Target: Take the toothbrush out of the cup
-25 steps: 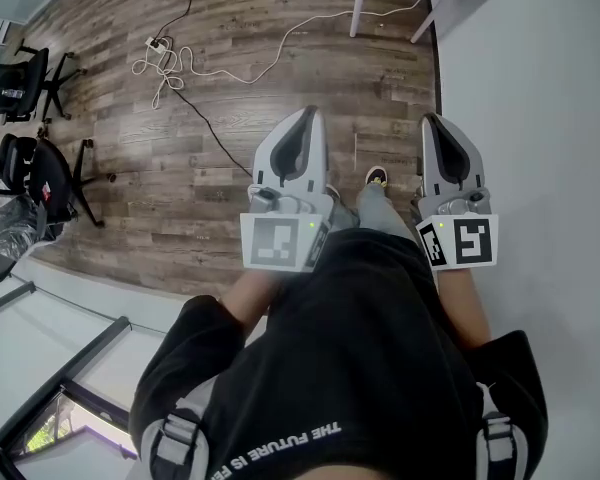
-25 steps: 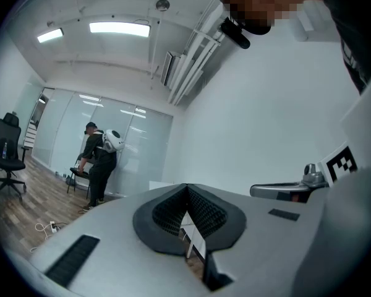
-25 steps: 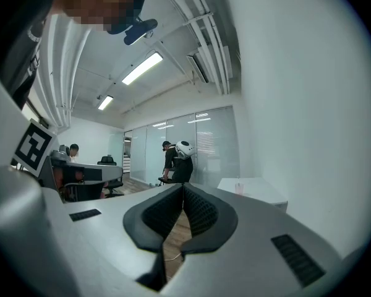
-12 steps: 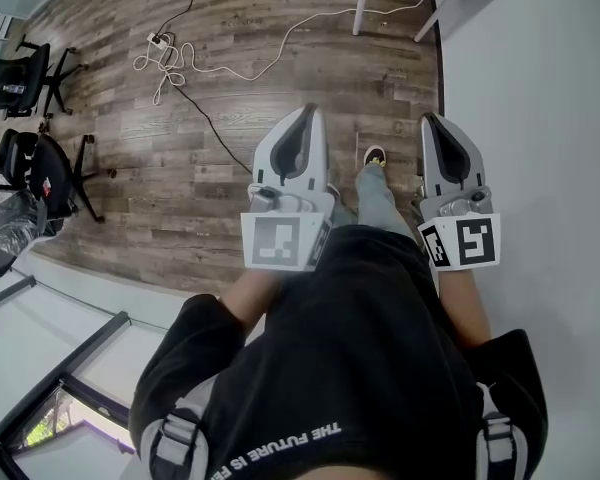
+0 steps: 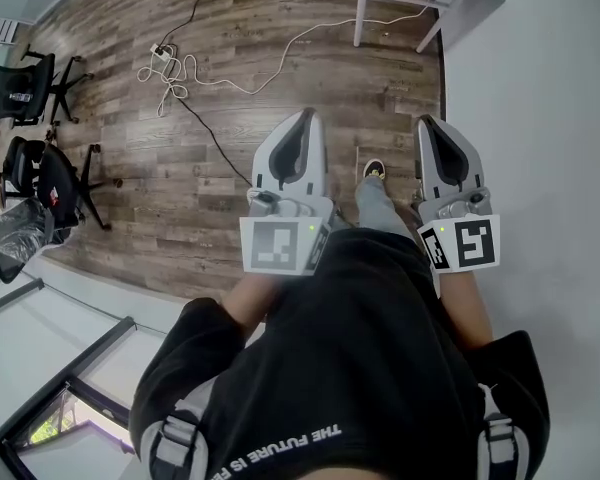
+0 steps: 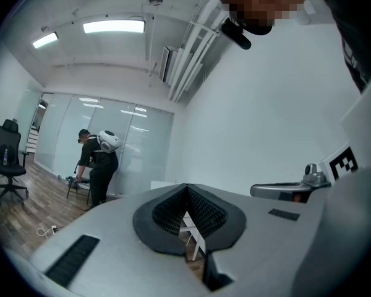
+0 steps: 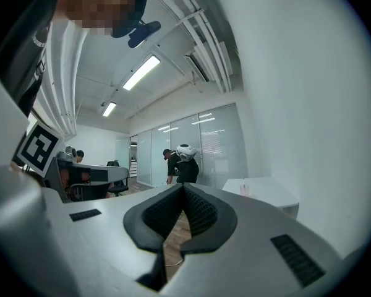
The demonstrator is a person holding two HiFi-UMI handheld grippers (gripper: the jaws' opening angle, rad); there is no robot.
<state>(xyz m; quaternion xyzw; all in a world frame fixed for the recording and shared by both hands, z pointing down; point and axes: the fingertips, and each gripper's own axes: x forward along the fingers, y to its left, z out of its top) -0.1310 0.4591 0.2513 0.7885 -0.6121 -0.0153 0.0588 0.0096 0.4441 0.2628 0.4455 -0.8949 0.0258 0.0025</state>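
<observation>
Right gripper: jaws meet at tips, nothing between. Person at 12 o'clock, bent over. Cup on table, 3 o'clock of the jaws.

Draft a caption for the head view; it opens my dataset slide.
Black-clad person holds white-and-grey left gripper and right gripper, jaws shut and empty, above brown wood-plank floor.

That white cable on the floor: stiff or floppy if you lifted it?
Probably floppy: the cable lies in loose curves and a tangled coil. Likely light, being thin. Pushed, it would probably slide and bunch, not roll.
</observation>
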